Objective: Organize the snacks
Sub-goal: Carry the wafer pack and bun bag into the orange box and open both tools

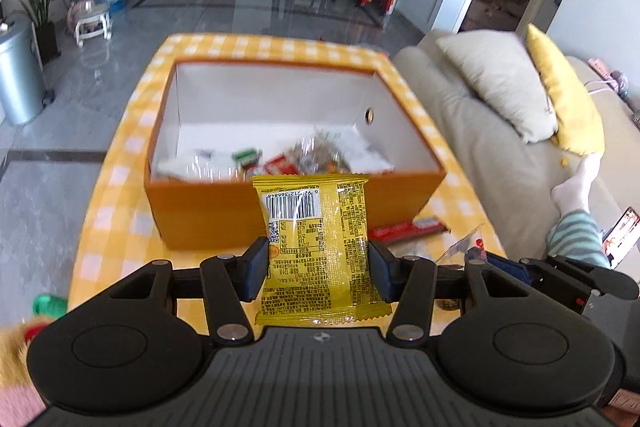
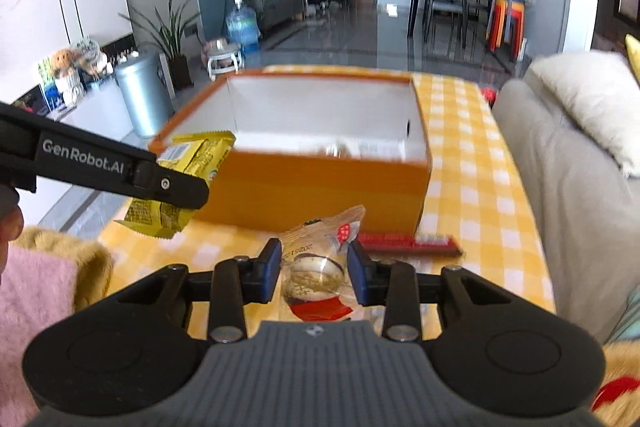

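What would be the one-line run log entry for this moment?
left jaws: shut on yellow packet | right jaws: shut on clear packet | orange box: open | red bar: on table

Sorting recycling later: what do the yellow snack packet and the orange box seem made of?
Yellow snack packet: probably thin glossy plastic film, judging by its shine, wrinkles and crimped serrated ends. Orange open-topped box: likely matte cardboard, with thin flat walls, a white lining and a punched hole.

Both tongs (image 1: pixel 318 265) (image 2: pixel 314 273) clamped, angled downward
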### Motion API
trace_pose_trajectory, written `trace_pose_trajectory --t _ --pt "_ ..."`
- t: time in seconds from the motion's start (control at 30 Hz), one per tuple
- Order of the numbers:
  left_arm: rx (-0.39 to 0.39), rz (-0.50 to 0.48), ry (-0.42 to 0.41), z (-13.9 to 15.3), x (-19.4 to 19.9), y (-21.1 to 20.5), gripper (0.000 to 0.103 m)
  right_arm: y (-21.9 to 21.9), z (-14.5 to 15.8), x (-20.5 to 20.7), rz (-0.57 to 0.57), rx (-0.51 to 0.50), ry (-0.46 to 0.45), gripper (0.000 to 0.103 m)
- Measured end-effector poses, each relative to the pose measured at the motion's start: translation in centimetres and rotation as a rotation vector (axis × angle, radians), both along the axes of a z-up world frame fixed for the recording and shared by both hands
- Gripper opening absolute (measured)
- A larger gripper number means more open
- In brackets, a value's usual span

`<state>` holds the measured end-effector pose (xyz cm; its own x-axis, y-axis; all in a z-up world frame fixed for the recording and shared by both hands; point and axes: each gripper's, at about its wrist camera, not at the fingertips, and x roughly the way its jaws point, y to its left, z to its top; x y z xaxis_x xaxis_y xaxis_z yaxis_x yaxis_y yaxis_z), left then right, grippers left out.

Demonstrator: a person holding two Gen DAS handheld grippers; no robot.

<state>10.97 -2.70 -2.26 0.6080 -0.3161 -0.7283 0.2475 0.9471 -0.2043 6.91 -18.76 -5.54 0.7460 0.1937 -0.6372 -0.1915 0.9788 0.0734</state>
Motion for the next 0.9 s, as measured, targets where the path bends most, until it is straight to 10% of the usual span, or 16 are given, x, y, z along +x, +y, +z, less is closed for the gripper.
trace_pose_trajectory --t 0.57,0.9 --pt "0.088 -0.041 -0.176 6.1 6.1 -0.5 0.059 -0.3 8.6 8.1 0.014 -0.012 -0.182 0.033" --pt "0.184 -0.061 -0.078 2.2 11.1 -0.9 0.059 0.5 5.7 14.8 0.031 -0.04 -0.082 0.033"
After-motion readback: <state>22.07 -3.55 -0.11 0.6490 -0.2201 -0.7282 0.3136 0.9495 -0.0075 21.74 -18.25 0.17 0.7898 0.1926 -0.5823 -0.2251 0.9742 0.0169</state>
